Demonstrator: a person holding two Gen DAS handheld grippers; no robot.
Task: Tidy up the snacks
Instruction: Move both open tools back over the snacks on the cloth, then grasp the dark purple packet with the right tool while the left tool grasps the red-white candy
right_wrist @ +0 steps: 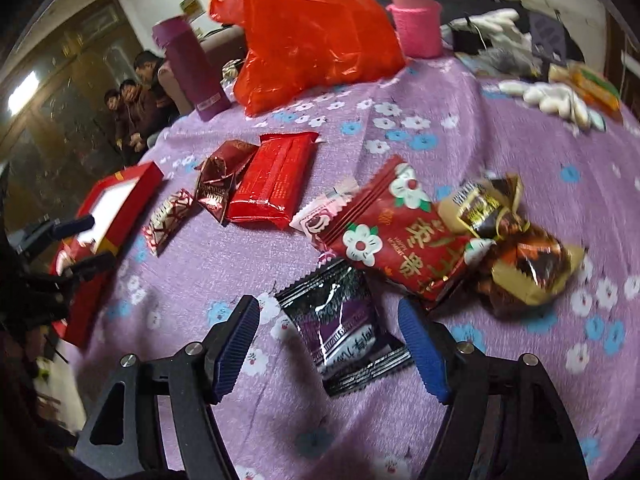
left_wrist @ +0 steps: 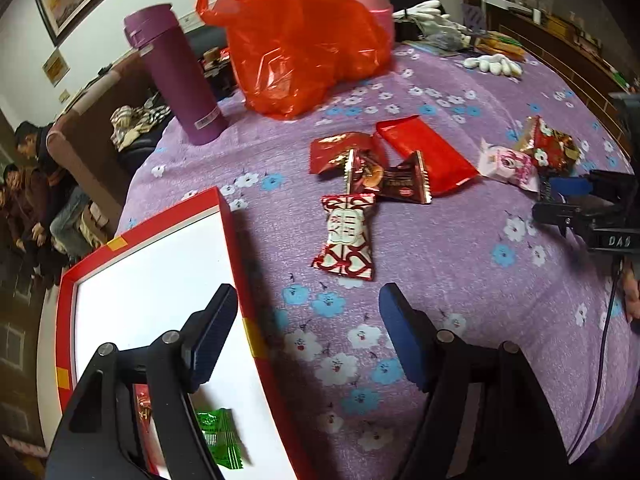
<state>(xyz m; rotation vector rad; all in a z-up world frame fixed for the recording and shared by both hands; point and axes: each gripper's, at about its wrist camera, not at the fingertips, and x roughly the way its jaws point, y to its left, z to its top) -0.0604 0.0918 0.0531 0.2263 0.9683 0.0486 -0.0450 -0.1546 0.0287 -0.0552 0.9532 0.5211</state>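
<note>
Jaws of my right gripper (right_wrist: 328, 344) stand apart astride the dark purple snack packet (right_wrist: 344, 330), not yet pinching it, while my left gripper (left_wrist: 308, 332) waits open and empty over the red box (left_wrist: 240, 280) edge, ready to receive.

**Snacks spread over the flowered cloth**

The right gripper (right_wrist: 328, 344) hovers with jaws apart around a black-and-purple packet (right_wrist: 340, 328). Beyond lie a flowered red packet (right_wrist: 396, 240), a flat red pack (right_wrist: 272, 180) and the red box (right_wrist: 120, 200).
</note>
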